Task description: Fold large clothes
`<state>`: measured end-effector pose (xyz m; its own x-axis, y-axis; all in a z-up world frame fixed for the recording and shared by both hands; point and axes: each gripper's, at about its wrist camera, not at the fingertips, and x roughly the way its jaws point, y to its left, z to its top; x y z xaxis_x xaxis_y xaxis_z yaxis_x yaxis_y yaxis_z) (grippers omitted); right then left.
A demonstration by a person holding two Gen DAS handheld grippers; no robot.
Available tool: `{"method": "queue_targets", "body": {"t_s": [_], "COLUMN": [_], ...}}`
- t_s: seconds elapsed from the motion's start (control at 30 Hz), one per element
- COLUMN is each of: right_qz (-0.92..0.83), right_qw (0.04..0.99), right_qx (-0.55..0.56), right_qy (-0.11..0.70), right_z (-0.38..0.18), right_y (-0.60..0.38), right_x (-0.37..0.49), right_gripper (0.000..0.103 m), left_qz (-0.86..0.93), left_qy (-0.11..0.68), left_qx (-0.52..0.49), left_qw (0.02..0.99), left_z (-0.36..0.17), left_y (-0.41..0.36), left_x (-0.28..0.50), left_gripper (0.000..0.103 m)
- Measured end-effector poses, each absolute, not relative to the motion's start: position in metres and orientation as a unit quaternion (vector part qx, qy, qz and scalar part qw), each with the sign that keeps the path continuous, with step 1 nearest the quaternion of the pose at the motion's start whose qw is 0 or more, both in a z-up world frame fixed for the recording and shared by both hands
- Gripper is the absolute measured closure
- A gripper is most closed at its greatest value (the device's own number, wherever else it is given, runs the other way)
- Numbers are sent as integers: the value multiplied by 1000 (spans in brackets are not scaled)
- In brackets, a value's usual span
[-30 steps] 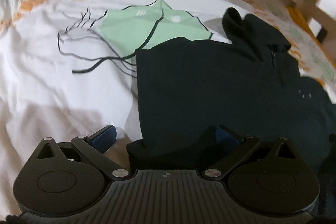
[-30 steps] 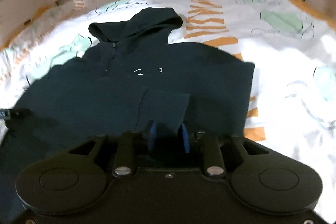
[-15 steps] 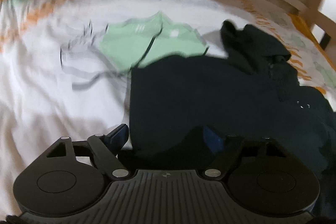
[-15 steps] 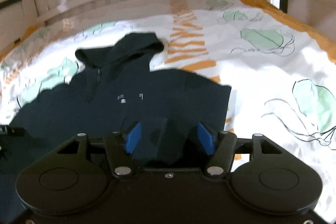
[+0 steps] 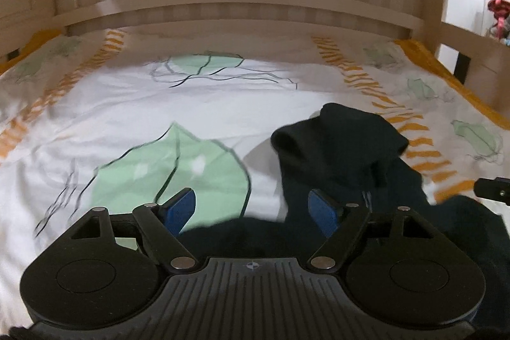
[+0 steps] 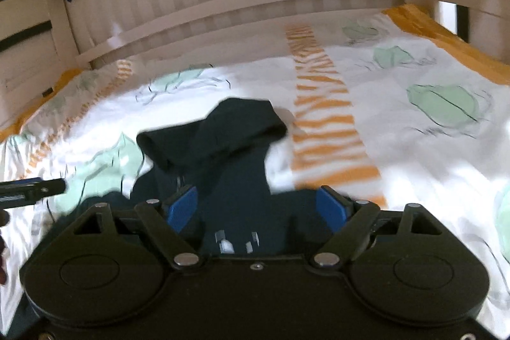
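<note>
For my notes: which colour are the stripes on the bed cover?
Orange, in broken bands on the white bed cover; the stripes show best in the right wrist view.

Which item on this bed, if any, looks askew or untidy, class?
The dark navy hoodie: its hood stands bunched and puffed up rather than flat on the white leaf-print duvet. The left gripper and right gripper are both open, holding nothing. Nothing looks spilled or damaged.
</note>
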<state>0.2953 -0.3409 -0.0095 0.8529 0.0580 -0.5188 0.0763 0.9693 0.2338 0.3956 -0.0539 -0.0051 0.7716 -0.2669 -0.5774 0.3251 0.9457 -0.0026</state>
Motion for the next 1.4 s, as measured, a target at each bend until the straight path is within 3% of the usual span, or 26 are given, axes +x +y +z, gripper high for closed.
{"method": "queue_targets", "body": {"t_s": [0.43,0.73,1.13,1.4], "right_qz": [-23,-20,-35,-16], "right_qw": [946,943,947,947], "right_qx": [119,106,117,136], "right_qy": [300,316,296,290], "right_z": [-67,-86,-94,-90], "right_y": [-337,-333,-339,-344], "right_x": [420,435,457,456], "right_gripper": [20,16,10,8], "left_qz": [-179,-192,-208,-160], "left_qy": [294,304,228,198], "left_qx": [148,135,252,213], "left_qw": [927,923,917,943], "left_z": [-64,-84,-89,-78], "left_y": [-111,-101,-142,-138], "left_x": [475,481,495,513], "left_gripper": [26,25,26,26]}}
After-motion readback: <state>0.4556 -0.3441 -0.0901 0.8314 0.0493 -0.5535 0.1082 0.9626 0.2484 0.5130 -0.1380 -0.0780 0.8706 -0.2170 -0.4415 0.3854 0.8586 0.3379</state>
